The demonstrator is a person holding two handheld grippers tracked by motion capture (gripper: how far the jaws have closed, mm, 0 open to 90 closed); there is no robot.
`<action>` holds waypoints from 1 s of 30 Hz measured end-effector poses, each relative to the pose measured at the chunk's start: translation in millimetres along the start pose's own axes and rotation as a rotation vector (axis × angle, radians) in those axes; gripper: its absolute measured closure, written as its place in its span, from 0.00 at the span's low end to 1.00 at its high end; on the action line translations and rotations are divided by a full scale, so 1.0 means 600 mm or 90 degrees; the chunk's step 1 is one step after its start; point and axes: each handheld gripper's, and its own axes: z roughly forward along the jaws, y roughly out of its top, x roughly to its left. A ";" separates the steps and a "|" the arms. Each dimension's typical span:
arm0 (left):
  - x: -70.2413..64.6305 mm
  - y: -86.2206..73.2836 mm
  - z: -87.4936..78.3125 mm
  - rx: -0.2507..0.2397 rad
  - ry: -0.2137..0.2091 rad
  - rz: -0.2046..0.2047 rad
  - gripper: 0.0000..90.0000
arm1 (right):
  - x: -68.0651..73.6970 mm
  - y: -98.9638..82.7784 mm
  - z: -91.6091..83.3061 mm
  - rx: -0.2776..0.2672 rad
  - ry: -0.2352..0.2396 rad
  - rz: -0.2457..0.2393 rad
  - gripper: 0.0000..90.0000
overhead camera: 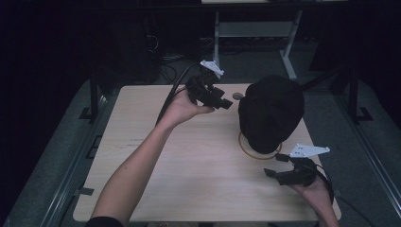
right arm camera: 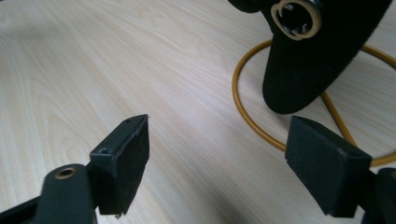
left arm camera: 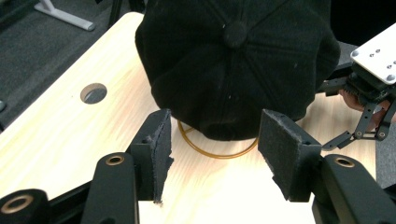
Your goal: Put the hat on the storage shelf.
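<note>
two grippers are held open round a black cap (overhead camera: 270, 113), which is perched on a gold wire stand (overhead camera: 249, 152): left gripper (overhead camera: 226, 103) at nine o'clock, right gripper (overhead camera: 275, 165) at five, for an easy reach.

Room: dark beyond the table (overhead camera: 198, 156)
Tabletop: lit from overhead, soft shadows
Cap (overhead camera: 270, 113): detail lost in black
Near jaws: slightly blurred at 6 o'clock
</note>
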 end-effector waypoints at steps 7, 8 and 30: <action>0.007 -0.028 -0.005 -0.003 0.005 -0.022 0.46 | 0.000 -0.001 -0.001 -0.003 -0.006 0.002 0.22; 0.008 -0.032 -0.007 -0.003 0.008 -0.023 0.45 | 0.001 -0.001 0.000 -0.002 -0.006 0.000 0.22; 0.010 -0.114 -0.025 0.010 0.032 -0.045 0.35 | 0.005 -0.005 0.004 0.003 0.001 -0.007 0.22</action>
